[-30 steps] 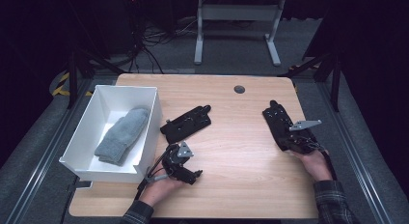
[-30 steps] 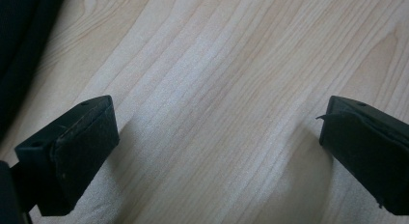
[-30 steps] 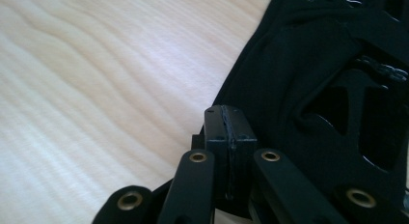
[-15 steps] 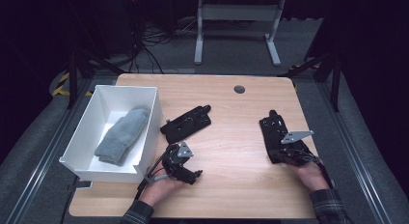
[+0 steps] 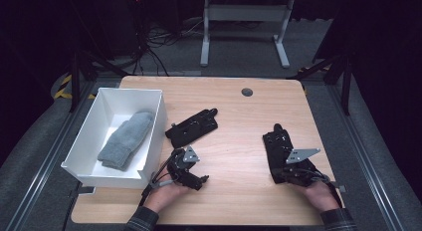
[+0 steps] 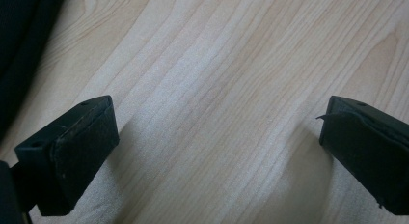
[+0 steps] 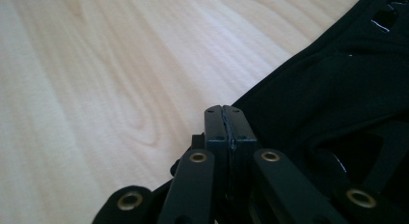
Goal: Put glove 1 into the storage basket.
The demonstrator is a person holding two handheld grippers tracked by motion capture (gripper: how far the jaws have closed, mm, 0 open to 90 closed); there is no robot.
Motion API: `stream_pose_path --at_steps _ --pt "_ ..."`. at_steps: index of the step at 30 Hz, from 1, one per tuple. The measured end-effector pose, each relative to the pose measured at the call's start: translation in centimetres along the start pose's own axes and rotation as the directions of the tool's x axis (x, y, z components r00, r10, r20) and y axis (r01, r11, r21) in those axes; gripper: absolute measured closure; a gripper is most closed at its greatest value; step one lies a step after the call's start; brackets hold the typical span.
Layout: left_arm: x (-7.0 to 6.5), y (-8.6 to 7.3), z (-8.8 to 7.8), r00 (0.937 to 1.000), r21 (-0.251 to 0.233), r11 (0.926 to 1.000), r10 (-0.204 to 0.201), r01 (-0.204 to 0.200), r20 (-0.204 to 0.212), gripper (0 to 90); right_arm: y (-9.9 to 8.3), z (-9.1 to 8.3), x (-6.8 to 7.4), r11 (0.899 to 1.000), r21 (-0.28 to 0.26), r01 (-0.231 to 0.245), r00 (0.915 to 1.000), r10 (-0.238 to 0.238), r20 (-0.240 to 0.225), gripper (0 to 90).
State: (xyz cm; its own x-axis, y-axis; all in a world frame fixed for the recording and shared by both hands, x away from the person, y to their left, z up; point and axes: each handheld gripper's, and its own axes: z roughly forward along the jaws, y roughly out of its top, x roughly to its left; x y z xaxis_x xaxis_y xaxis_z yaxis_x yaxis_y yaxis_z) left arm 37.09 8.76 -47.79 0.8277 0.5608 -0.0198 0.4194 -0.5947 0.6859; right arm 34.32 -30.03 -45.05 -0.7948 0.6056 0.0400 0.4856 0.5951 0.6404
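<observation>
Two black gloves lie on the wooden table (image 5: 234, 106). One black glove (image 5: 193, 127) lies near the middle. My right gripper (image 5: 281, 174) is shut on the near edge of the other black glove (image 5: 277, 144), at the right. In the right gripper view the jaws (image 7: 225, 121) are pressed together against the black glove (image 7: 337, 89). A hand rests my left gripper (image 5: 196, 178) on the table near the front, just below the middle glove. Its jaws (image 6: 217, 137) stand wide open over bare wood.
A white bin (image 5: 88, 141) stands at the table's left edge with a grey sock (image 5: 127, 139) inside. A round cable hole (image 5: 247, 92) sits near the far edge. Dark floor and a metal stand base (image 5: 244, 37) lie beyond the table.
My right gripper has slid leftward and toward the front edge, dragging the right-hand black glove with it. The left gripper and the middle glove stayed put.
</observation>
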Motion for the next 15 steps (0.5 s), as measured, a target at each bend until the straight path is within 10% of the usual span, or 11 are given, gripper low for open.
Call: stream_pose_path --at_steps 6,15 --pt "0.0 0.0 0.0 1.0 0.0 1.0 0.001 -0.001 0.0 0.5 0.0 -0.9 0.7 0.999 -0.048 0.019 0.9997 -0.019 0.013 90.0" --pt "0.0 0.0 0.0 1.0 -0.001 1.0 -0.001 0.001 0.002 0.4 0.4 -2.0 -4.1 0.995 -0.094 -0.046 0.9873 0.06 0.147 90.0"
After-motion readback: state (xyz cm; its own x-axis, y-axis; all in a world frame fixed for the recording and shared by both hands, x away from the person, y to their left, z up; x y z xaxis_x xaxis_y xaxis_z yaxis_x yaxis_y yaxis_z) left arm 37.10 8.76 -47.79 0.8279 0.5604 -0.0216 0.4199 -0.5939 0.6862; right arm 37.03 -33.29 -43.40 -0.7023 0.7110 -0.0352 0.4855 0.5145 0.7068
